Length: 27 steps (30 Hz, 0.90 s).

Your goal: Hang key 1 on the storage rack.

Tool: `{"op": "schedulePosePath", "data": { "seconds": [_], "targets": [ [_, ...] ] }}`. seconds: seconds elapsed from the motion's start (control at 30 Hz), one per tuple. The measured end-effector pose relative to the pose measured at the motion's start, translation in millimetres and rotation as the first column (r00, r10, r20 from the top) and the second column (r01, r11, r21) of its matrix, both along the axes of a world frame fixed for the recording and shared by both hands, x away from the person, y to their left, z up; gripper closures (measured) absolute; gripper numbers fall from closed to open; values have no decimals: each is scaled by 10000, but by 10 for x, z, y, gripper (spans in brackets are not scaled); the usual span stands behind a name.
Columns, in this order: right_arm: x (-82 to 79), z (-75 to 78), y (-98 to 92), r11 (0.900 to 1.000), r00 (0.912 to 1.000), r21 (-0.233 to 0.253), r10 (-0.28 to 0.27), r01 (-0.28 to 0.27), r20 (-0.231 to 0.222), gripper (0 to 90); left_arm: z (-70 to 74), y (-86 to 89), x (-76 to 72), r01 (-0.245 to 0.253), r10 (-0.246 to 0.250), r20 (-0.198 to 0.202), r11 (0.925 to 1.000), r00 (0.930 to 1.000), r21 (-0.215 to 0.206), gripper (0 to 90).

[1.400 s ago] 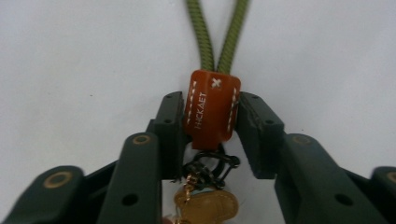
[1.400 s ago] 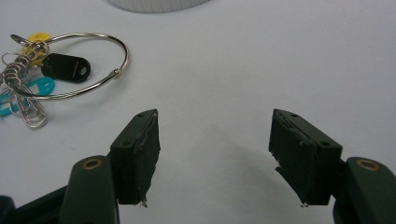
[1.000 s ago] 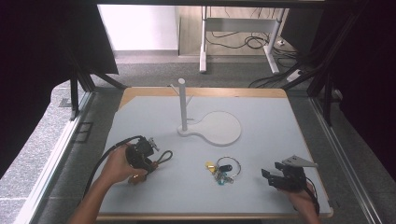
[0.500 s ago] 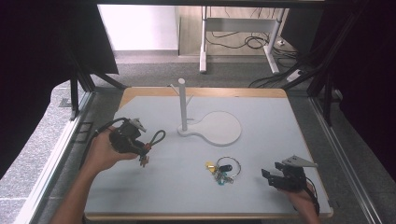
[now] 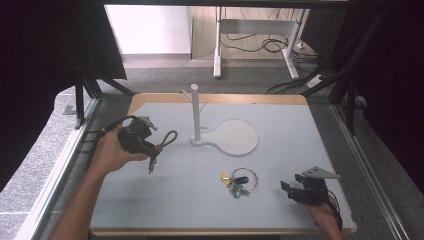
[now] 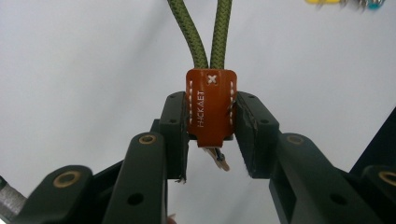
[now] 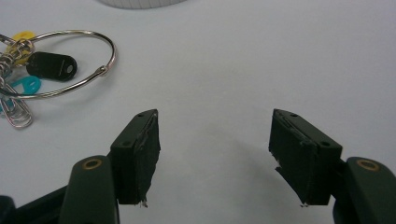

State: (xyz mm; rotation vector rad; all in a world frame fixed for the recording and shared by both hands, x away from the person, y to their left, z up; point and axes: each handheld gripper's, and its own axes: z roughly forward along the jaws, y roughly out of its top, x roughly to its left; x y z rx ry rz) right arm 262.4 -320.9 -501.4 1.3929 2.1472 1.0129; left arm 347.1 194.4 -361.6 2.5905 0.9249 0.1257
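My left gripper [image 5: 151, 149] is lifted over the table's left side, shut on a brown leather tab [image 6: 209, 106] that joins an olive cord loop [image 5: 168, 137]; a small clip hangs below the tab. In the left gripper view the cord [image 6: 205, 32] runs up out of the tab between the pads. A white stand with an upright post [image 5: 195, 111] and round base [image 5: 235, 137] sits at mid-table. A key ring [image 5: 240, 181] with black, yellow and teal tags lies in front of it. My right gripper [image 5: 292, 192] rests open at the front right, with the key ring [image 7: 51, 65] to its left.
The pale table mat [image 5: 295, 130] has a wooden edge [image 5: 220, 98] at the back. Black frame legs and cables stand beyond the table. Bare mat lies between the key ring and the right gripper.
My left gripper has lifted the cord loop and carried it left and away from the front, then slightly back toward the stand. The right gripper has stayed still.
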Motion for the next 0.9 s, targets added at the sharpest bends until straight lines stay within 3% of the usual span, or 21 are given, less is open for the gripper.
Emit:
{"op": "schedulePosePath", "data": {
  "seconds": [0.13, 0.6, 0.9],
  "targets": [
    [3, -5, 0, 10000, 10000, -23, -8, 8, -22, 344, 77, -1, 59, -95, 96, 26, 9993, 10000, -352, 661],
    [7, -19, -15, 10000, 9999, -18, -78, 78, -134, 344, 334, -79, 293, -409, 413, 166, 9989, 9990, -233, 661],
    [15, -35, -17, 9999, 9997, -102, -101, 99, -210, 344, 398, -59, 398, -627, 631, 168, 9977, 9979, -259, 660]
  ]
}}
